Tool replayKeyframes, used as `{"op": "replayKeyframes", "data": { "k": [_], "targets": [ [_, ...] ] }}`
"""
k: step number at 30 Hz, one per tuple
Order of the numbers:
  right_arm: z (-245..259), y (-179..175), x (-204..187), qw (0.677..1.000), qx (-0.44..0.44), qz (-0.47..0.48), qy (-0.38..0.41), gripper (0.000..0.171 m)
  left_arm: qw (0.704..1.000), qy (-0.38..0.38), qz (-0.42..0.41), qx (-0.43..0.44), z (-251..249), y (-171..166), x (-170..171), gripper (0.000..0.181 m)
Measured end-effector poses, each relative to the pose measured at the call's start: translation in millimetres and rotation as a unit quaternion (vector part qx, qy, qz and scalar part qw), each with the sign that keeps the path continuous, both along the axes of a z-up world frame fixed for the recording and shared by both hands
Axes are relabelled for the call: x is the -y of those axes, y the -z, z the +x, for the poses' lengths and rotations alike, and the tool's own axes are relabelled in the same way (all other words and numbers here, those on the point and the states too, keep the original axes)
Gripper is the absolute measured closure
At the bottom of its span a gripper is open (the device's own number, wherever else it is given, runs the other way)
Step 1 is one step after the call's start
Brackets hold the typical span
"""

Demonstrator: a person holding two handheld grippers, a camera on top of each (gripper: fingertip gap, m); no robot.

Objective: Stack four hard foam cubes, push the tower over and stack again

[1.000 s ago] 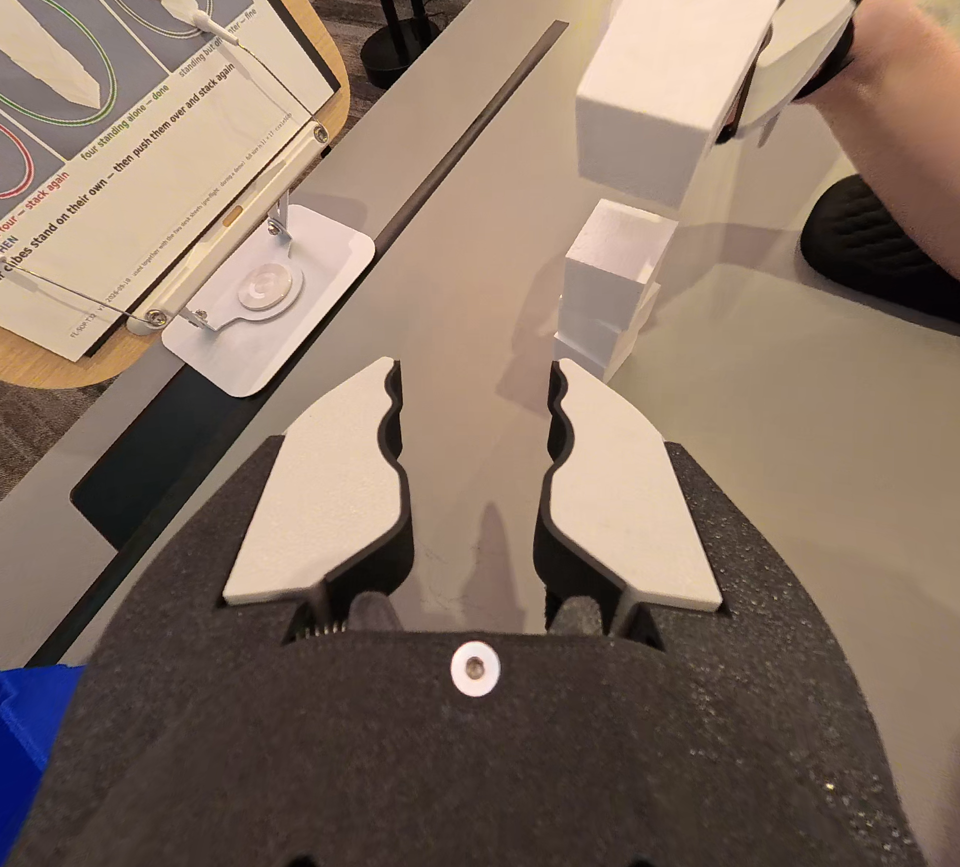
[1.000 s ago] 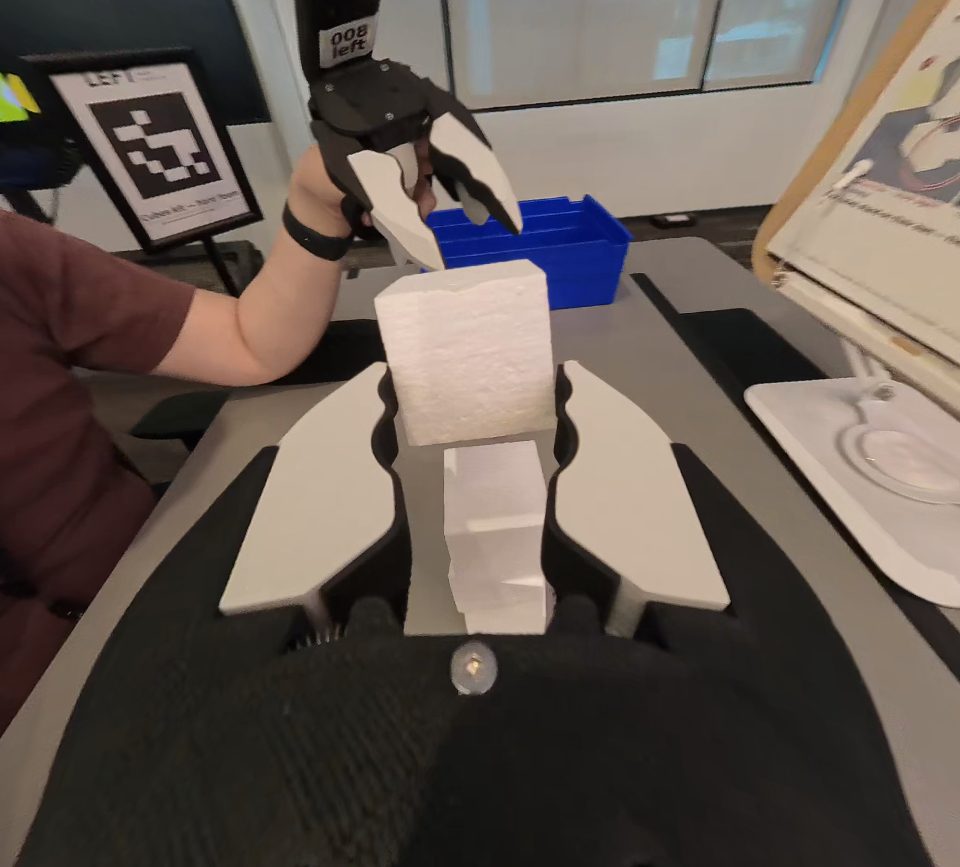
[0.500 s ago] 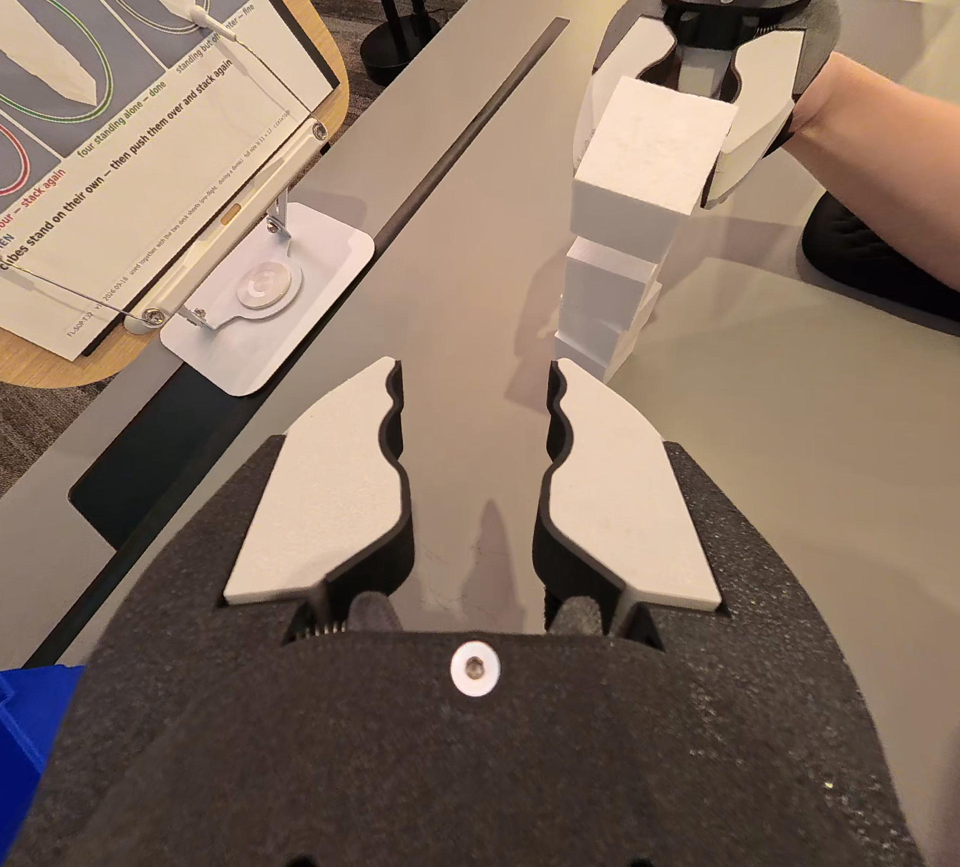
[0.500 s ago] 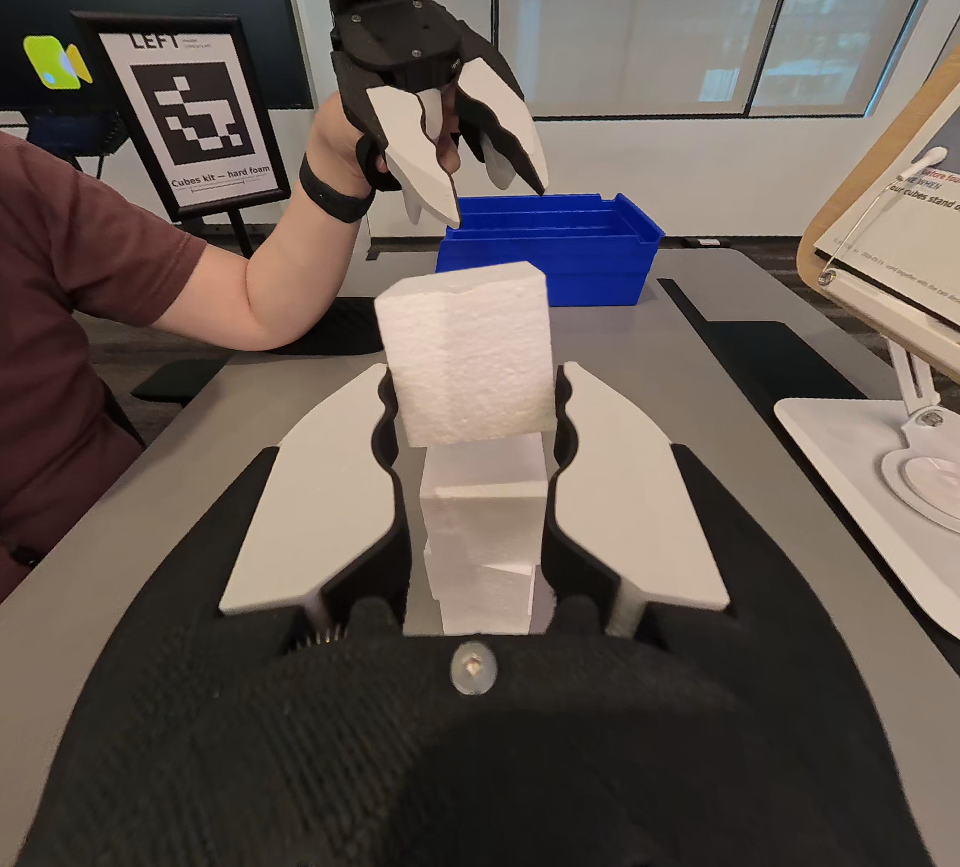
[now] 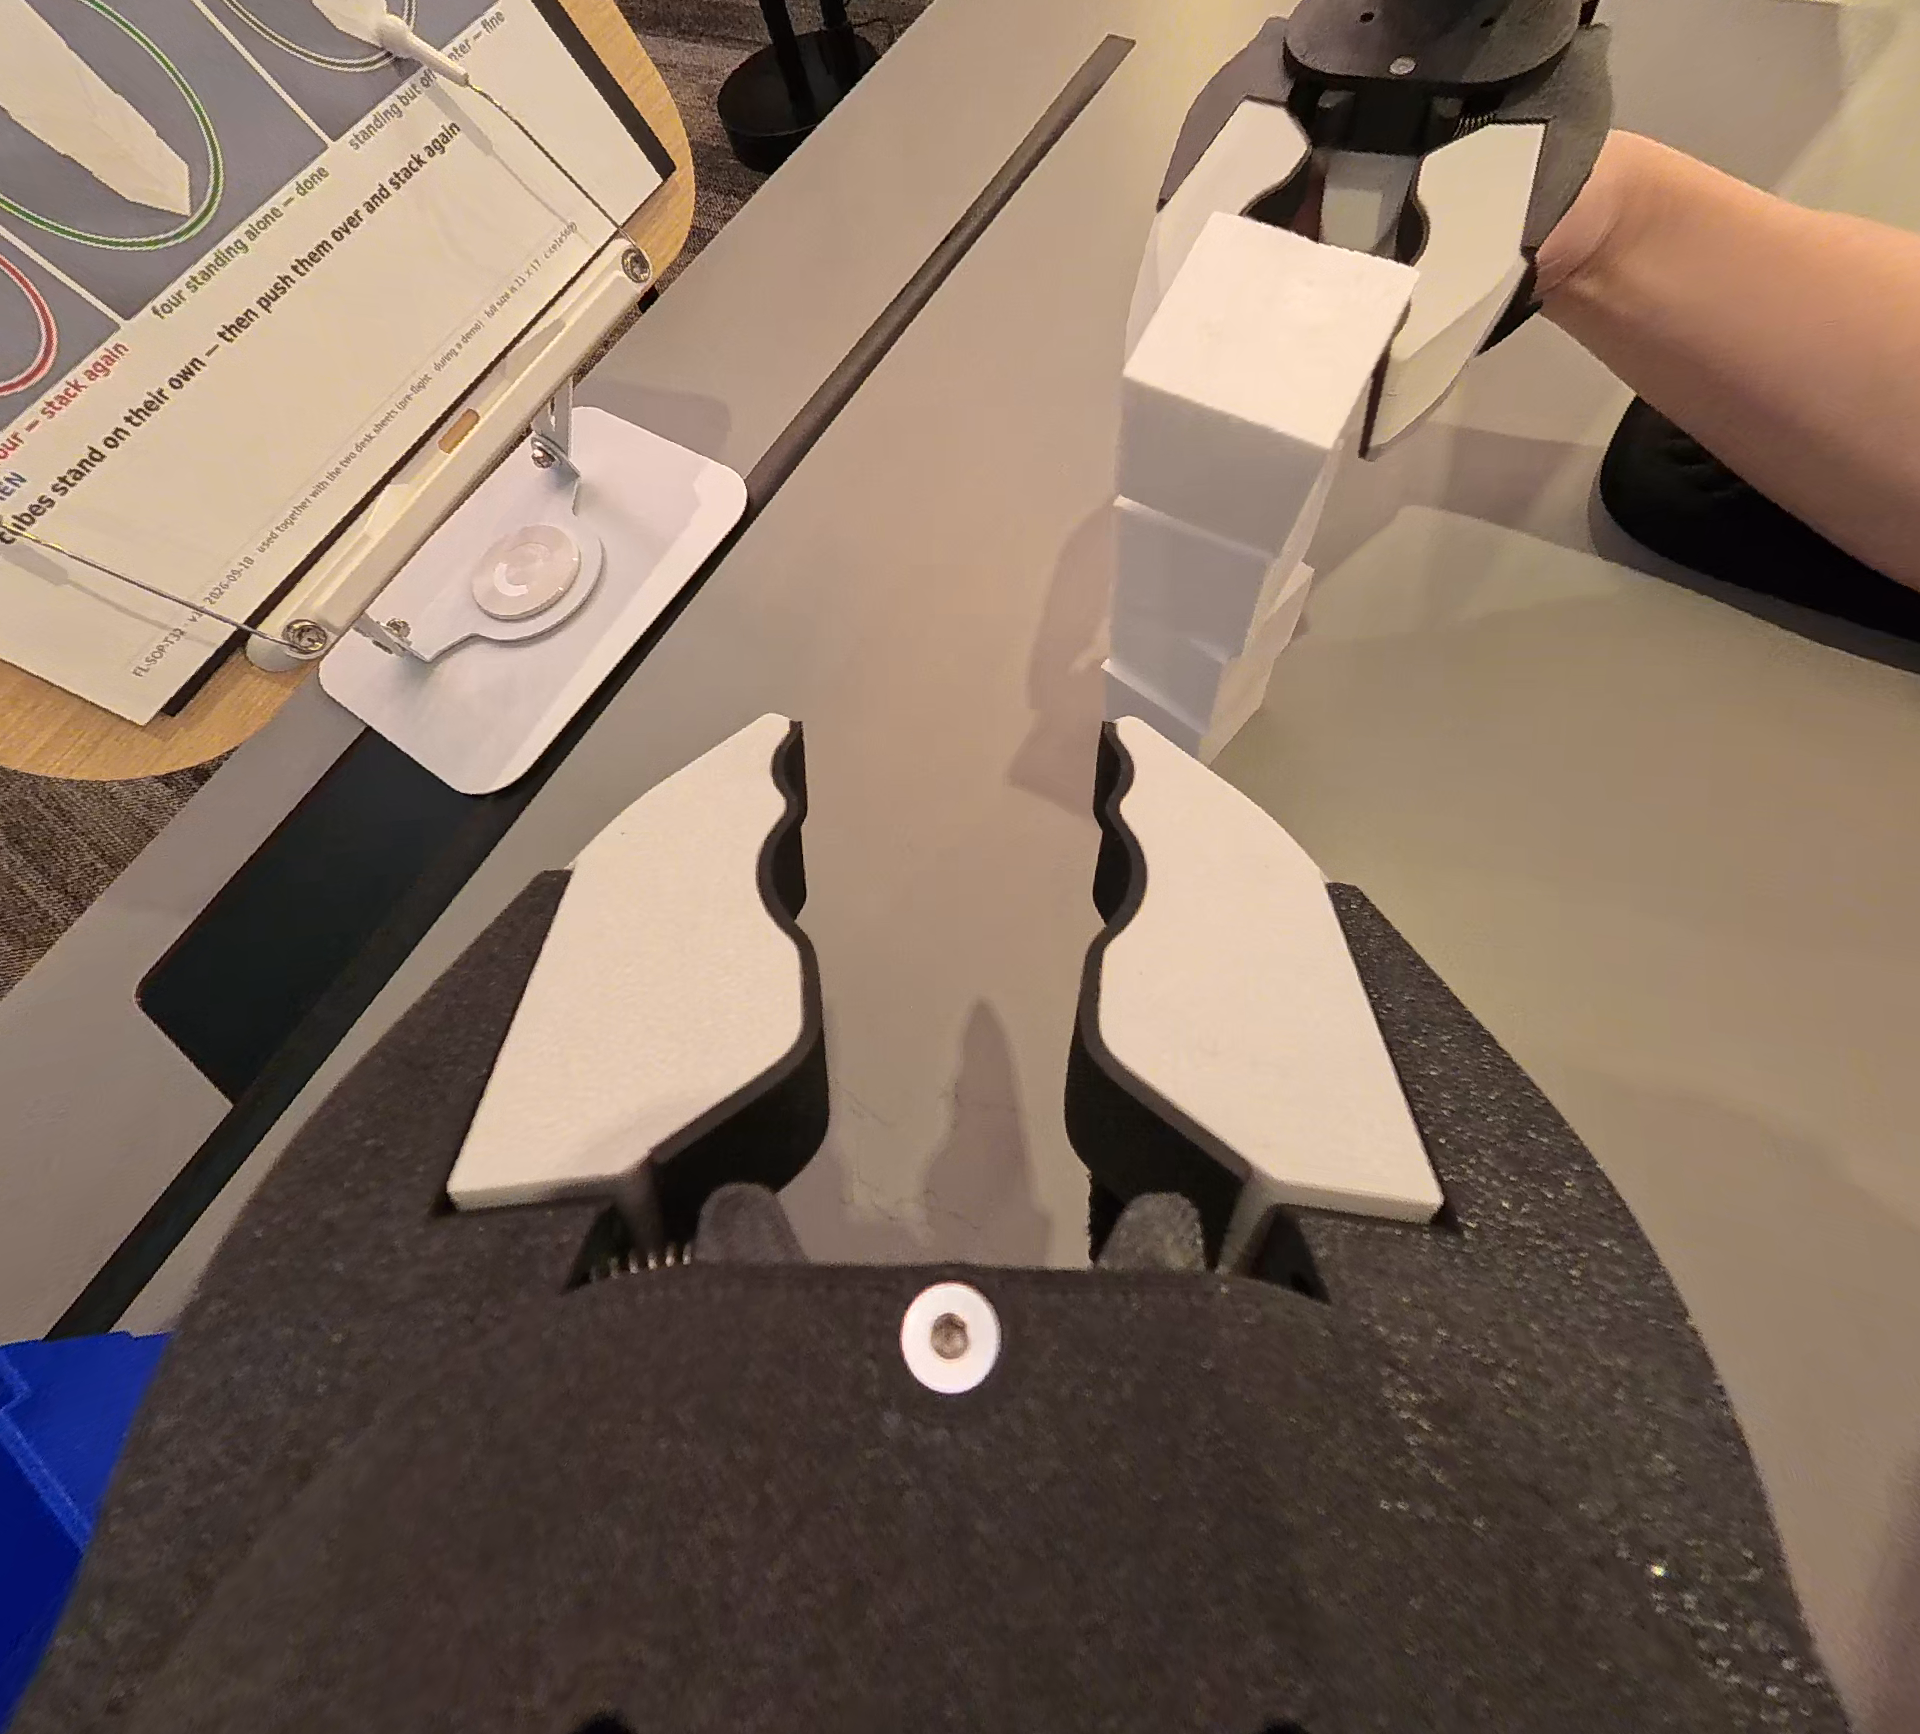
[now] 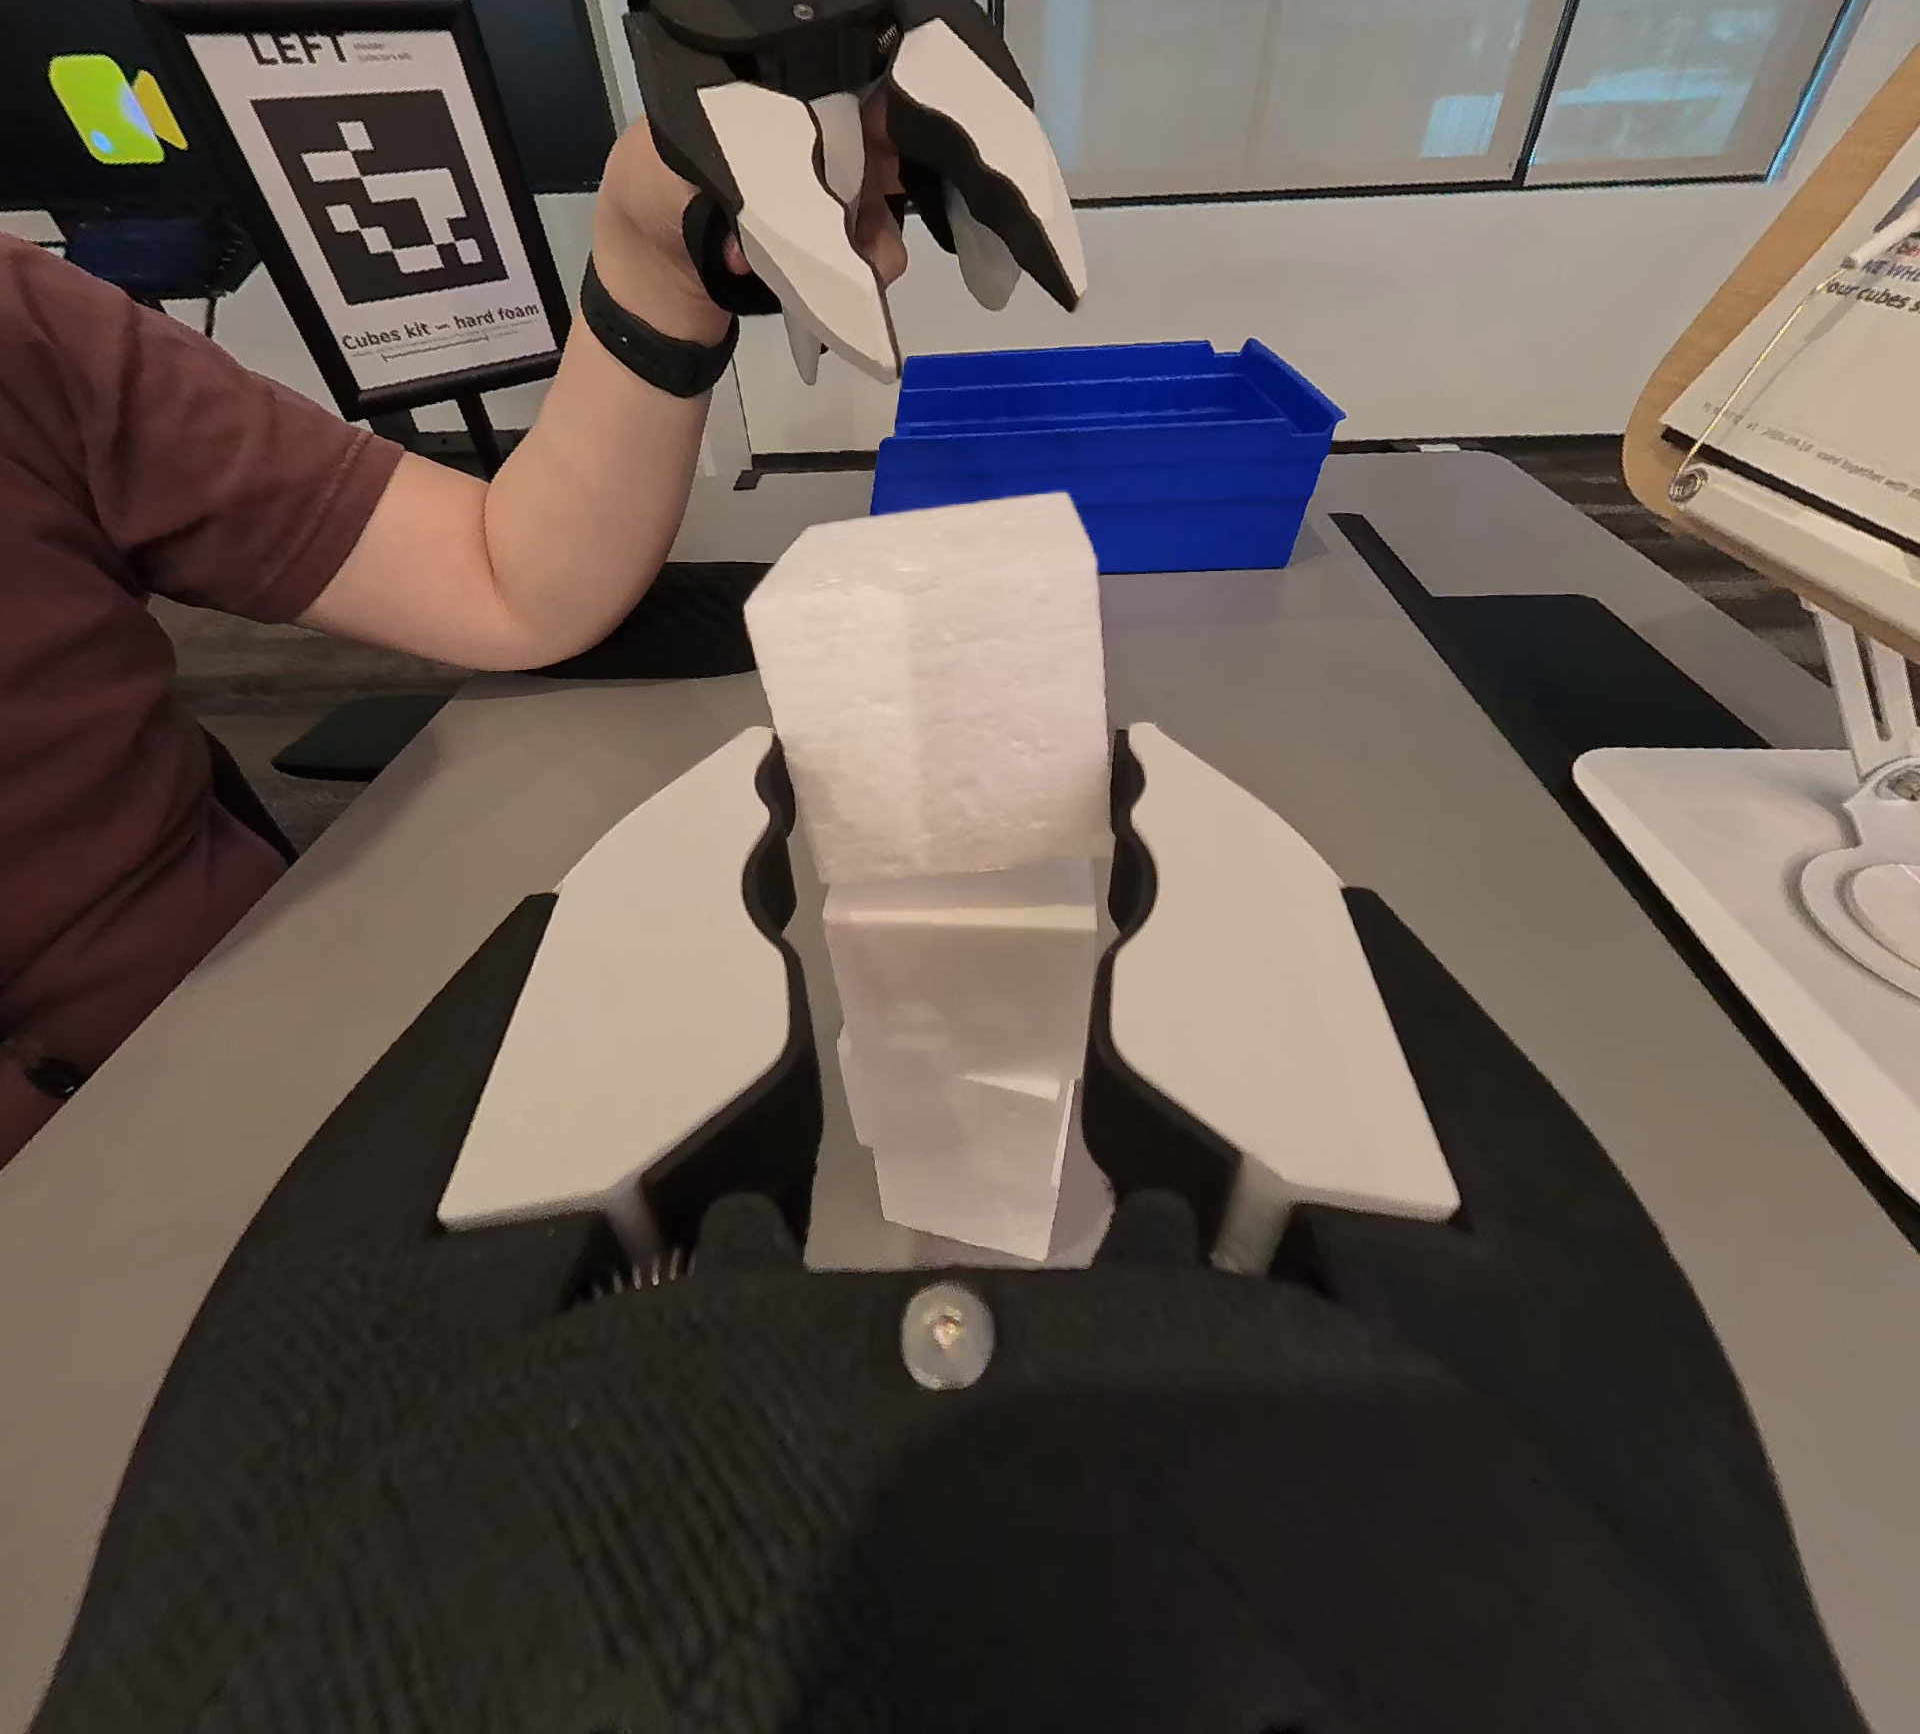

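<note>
Right gripper [image 6: 945, 811] fingers clasped the top cube [image 6: 930, 687] upon the stack [image 6: 961, 1061]; labelled left gripper [image 6: 977, 313], upper centre, spread empty.

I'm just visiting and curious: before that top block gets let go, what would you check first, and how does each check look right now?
1. Right gripper clamped on the top cube: ok.
2. Top cube resting on the tower: looks seated, no gap visible: ok.
3. Top cube lined up with the one below: slightly offset: cannot tell if it matters.
4. Lower cubes square to each other: twisted: not ok.
5. Left gripper open, empty, clear of the tower: ok.
6. Four cubes in the tower: bottom partly hidden: cannot tell.
</note>
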State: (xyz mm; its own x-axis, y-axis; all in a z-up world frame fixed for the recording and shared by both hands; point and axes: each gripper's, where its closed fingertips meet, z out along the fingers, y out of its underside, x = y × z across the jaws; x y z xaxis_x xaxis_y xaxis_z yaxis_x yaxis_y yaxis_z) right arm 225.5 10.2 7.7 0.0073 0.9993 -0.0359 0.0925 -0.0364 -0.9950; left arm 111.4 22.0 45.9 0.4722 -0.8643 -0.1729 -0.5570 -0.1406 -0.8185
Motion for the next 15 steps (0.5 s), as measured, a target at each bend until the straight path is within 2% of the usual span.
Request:
{"op": "replayKeyframes", "data": {
  "k": [8,15],
  "targets": [
    [2.4,9.2,1.3,1.000,0.011,-0.019,-0.014,0.110,1.000,0.001,-0.001,-0.001,1.1,0.5,0.7,0.128],
    [9.5,11.1,0.7,0.999,0.026,-0.028,-0.008,0.087,1.000,0.006,-0.004,-0.006,2.0,3.6,0.9,0.127]
  ]
}}
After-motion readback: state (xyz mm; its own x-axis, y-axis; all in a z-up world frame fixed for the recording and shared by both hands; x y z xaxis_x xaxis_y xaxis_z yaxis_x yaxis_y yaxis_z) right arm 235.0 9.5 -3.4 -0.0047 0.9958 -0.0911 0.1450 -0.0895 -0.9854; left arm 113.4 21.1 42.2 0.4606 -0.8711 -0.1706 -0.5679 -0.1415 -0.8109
